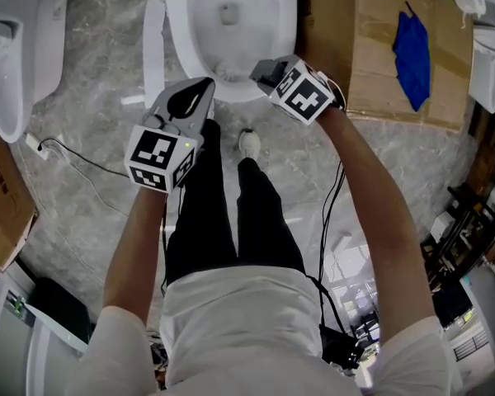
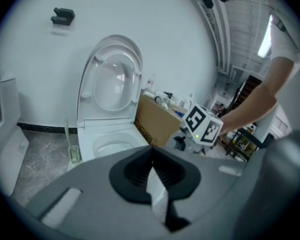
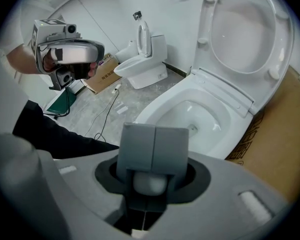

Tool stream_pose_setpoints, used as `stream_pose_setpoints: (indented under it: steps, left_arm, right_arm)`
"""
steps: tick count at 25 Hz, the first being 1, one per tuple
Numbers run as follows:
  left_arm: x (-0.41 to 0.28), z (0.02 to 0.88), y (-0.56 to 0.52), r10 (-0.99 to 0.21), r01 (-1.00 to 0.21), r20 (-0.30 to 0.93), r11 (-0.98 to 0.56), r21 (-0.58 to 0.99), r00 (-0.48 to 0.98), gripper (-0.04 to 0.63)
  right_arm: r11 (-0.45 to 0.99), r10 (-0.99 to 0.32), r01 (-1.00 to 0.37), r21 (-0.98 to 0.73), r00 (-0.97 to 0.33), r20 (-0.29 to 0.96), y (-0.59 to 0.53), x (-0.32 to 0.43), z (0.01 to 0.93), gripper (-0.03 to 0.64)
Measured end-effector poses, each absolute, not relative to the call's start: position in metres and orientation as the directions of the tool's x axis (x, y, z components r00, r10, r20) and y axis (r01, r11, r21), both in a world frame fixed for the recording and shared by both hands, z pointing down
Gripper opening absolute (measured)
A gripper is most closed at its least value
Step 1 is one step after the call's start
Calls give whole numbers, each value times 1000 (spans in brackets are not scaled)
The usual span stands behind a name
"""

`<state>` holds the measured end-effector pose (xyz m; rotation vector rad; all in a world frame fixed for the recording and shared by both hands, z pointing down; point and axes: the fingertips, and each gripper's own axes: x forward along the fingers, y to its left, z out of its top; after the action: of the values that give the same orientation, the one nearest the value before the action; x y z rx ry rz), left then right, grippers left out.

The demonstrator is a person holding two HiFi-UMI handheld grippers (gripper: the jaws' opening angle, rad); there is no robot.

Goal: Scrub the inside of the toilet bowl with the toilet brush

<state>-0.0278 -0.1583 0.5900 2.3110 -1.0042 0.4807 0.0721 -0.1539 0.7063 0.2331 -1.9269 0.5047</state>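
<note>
Standing over the toilet bowl point(image 1: 229, 23), a person holds two tools, one in each hand. The left hand-held gripper point(image 1: 201, 87) hangs just short of the bowl's front rim. The right hand-held gripper point(image 1: 262, 71) is over the rim's near edge. Both have their jaws pressed together with nothing between them.

I count two toilets for certain. One is in front with its lid point(image 2: 110, 79) raised against the wall. A second toilet point(image 1: 12, 64) stands well apart on the person's left. There is one cardboard box point(image 1: 371, 48) tight against the right side of the bowl, with one blue cloth point(image 1: 412, 52) lying on top of it. One thin cable point(image 1: 74, 159) trails across the grey marbled floor point(image 1: 82, 97).

I see a single toilet brush point(image 2: 68, 134). It stands upright in its holder point(image 2: 74, 155) on the floor, just beside the left flank of the toilet. Neither hand-held gripper touches it. It is apart from both, nearer the left one, with the bowl between it and the right one. Inside, the bowl shows white with a little water at the bottom.
</note>
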Motion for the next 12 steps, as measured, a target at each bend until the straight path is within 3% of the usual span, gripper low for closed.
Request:
stream_pose_setpoints:
  steps: [12]
  left_arm:
    - [-20,586,-166,-519,-721,513,-588,366,684,-9]
  right_arm:
    - [886,93,-401,-232,-336,937,-152,97,700,158]
